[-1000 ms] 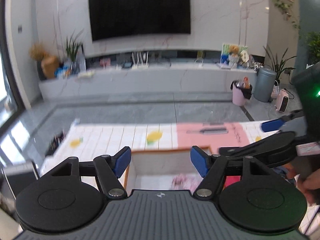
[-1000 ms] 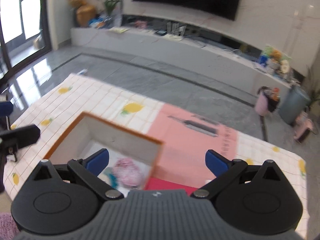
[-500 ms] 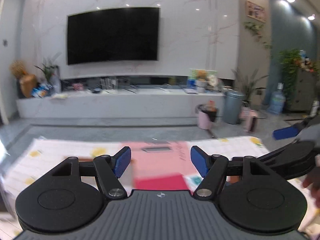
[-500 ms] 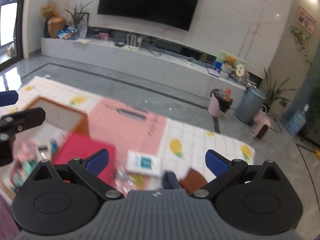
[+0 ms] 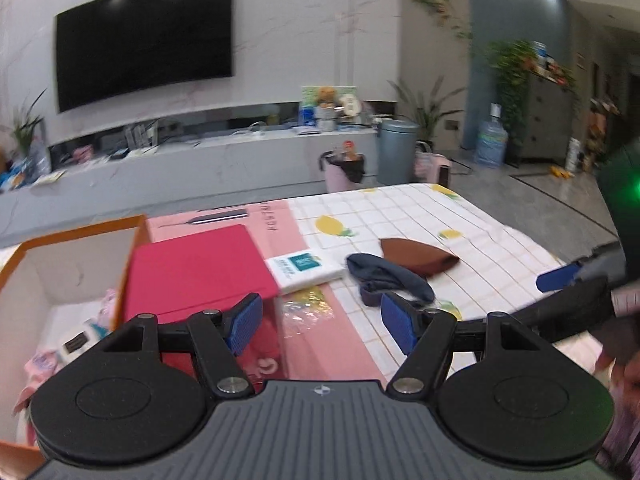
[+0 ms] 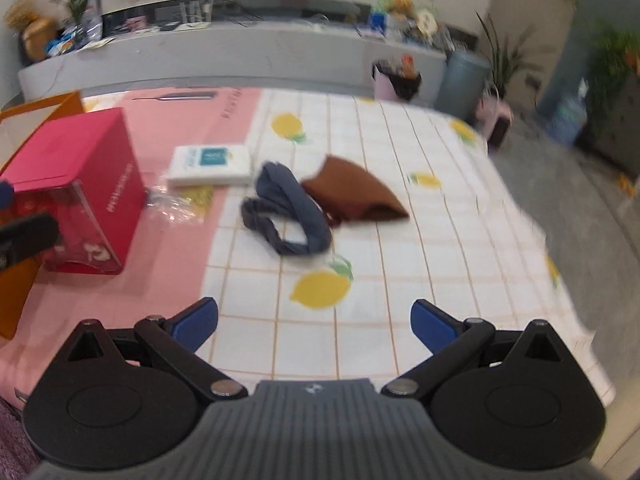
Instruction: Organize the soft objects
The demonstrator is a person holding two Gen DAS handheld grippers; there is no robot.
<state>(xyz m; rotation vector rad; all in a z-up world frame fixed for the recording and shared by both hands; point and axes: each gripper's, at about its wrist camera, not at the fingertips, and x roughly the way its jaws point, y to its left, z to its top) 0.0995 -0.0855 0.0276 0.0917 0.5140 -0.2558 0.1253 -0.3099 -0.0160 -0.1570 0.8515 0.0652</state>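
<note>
Lemon-print cloth covers the counter, with a pink mat on its left part. Both tools hang released and empty: the left tool above the mat, the right tool over bare cloth. Well ahead of the right tool lies a dark blue headband, looped, its long axis running from far-left to near-right. A brown fabric piece touches its right side, pointed end toward the right. An orange-rimmed box with soft things inside stands left of a red box.

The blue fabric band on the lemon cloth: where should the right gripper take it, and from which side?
Probably the blue fabric band is best pinched at its raised upper fold, coming from above on the near side. It lies as a limp loop, its far edge against the brown cloth, so the near side is free. The right gripper is open and empty.
</note>
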